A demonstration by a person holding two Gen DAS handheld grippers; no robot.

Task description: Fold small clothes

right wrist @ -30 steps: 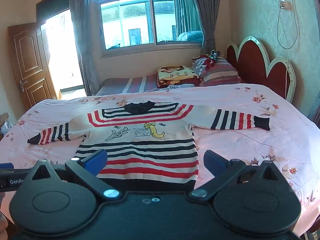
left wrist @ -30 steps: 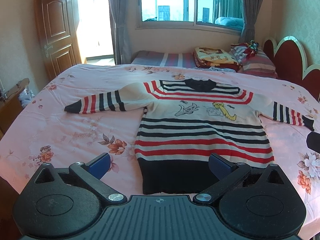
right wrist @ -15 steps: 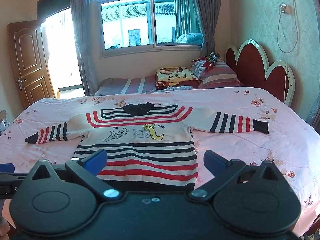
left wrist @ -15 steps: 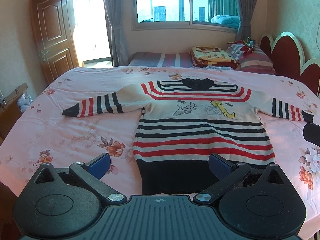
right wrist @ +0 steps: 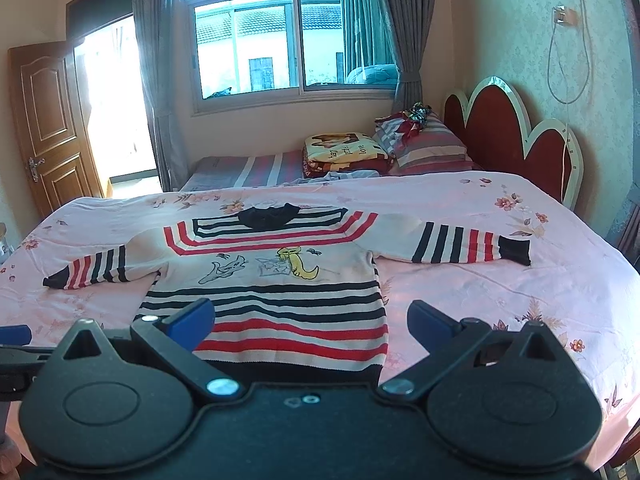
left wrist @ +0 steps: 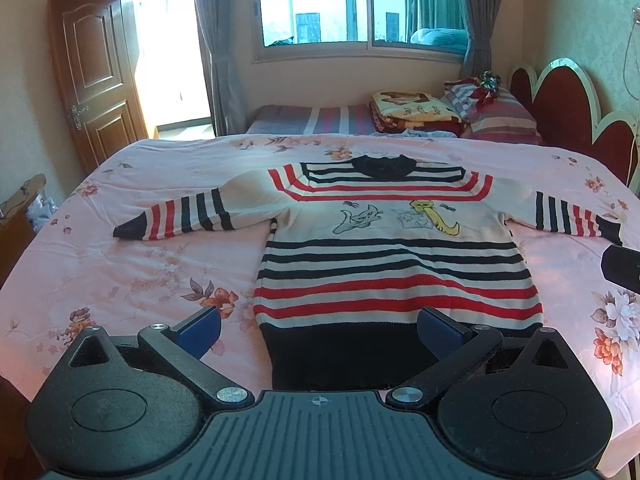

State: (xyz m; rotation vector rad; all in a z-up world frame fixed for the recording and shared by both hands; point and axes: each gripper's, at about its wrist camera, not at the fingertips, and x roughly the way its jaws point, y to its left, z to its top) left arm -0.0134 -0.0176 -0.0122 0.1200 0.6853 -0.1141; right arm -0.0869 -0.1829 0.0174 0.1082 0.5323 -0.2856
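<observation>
A small striped sweater (left wrist: 392,248) with cartoon cats lies flat and face up on the pink floral bedspread (left wrist: 120,264), both sleeves spread out. It also shows in the right wrist view (right wrist: 272,284). My left gripper (left wrist: 318,330) is open and empty, hovering above the sweater's dark hem. My right gripper (right wrist: 310,320) is open and empty, above the hem's right part. The right sleeve cuff (right wrist: 514,250) lies far right; the left cuff (left wrist: 128,230) lies far left.
Folded blankets and pillows (left wrist: 452,114) are stacked at the back by the red headboard (left wrist: 560,108). A wooden door (left wrist: 92,80) stands at the left. The other gripper's edge (left wrist: 620,266) shows at the right of the left wrist view.
Both grippers have risen and pulled back slightly, so the sweater sits lower and further in view. The sweater has not moved. Both stay open.
</observation>
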